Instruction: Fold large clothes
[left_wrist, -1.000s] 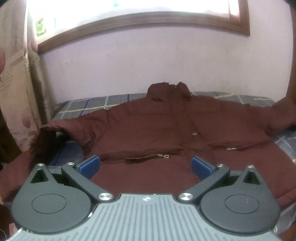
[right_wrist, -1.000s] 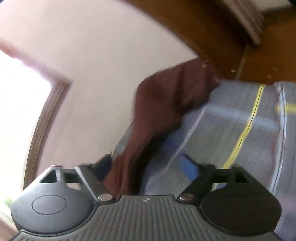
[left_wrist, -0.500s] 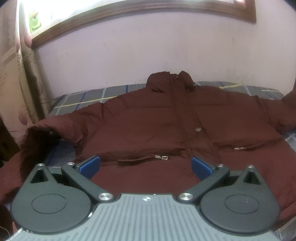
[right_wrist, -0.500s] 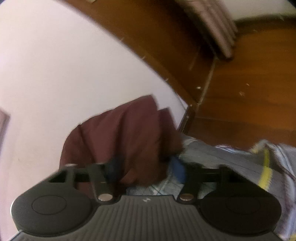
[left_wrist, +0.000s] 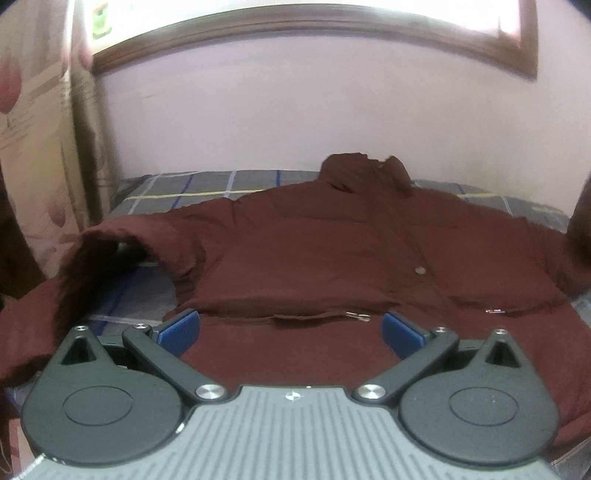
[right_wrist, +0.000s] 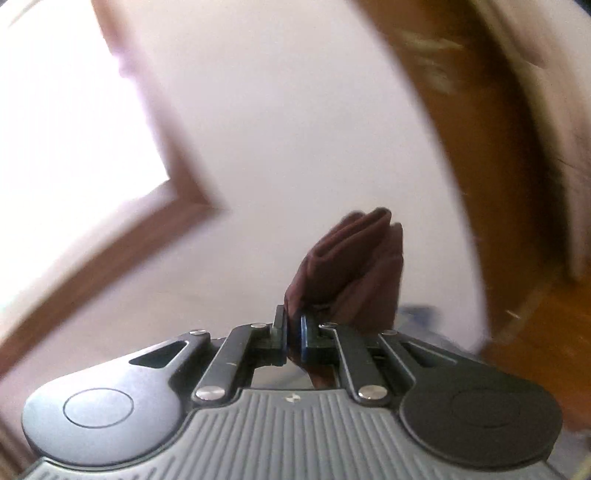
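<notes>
Your left gripper (left_wrist: 290, 328) hovers level over the hem of the jacket (left_wrist: 332, 251), jaws wide apart. The jacket lies spread on the bed (left_wrist: 192, 188), collar at 12 o'clock. Your right gripper (right_wrist: 293, 338) tilts upward, jaws clamped on a jacket fold.

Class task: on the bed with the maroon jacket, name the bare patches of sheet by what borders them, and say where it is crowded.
Bare plaid sheet runs between the wall and the jacket shoulder. A smaller patch lies under the arched sleeve. The centre is crowded with jacket. The right gripper pinches a cuff.
</notes>
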